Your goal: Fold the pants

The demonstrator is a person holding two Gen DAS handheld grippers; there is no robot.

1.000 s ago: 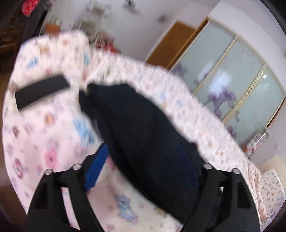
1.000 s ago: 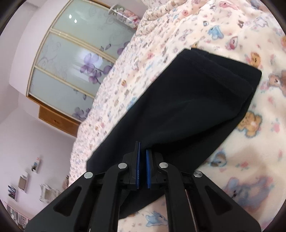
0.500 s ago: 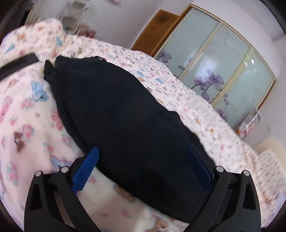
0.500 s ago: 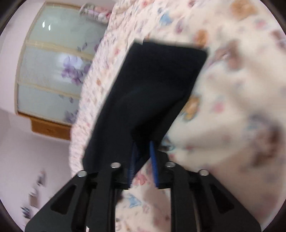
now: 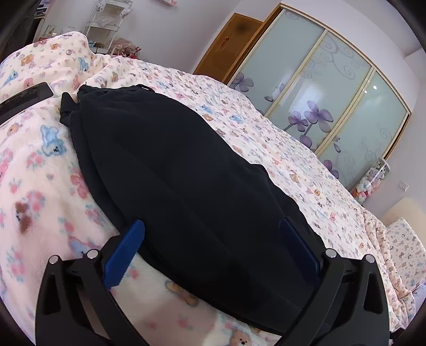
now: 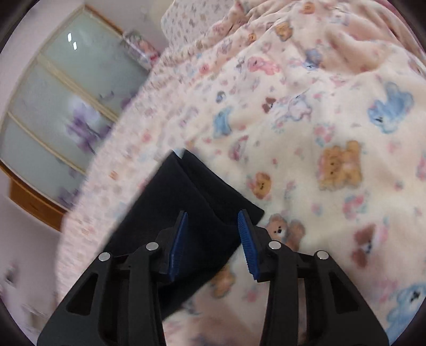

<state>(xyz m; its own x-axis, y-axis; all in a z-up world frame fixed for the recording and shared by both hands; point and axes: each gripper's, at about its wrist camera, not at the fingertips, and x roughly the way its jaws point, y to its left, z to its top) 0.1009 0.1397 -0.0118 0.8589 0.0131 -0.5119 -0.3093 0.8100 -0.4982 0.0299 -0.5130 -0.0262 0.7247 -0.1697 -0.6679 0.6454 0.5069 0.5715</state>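
Note:
Dark navy pants [image 5: 170,170] lie lengthwise on a bed with a pink teddy-bear blanket [image 5: 34,181]. My left gripper [image 5: 213,250] is wide open, its blue pads on either side of the near part of the pants. In the right wrist view the cuff end of the pants [image 6: 191,202] lies flat on the blanket [image 6: 332,133]. My right gripper [image 6: 213,239] is open just above that end, holding nothing.
A black flat object [image 5: 24,98] lies on the blanket at the far left. Sliding wardrobe doors with purple flowers [image 5: 332,101] and a wooden door [image 5: 229,48] stand beyond the bed. A white shelf rack [image 5: 109,18] stands at the back.
My right gripper was shut on the pants' fabric; it has opened and let go, now over the cuff end. My left gripper moved over the pants and stays open.

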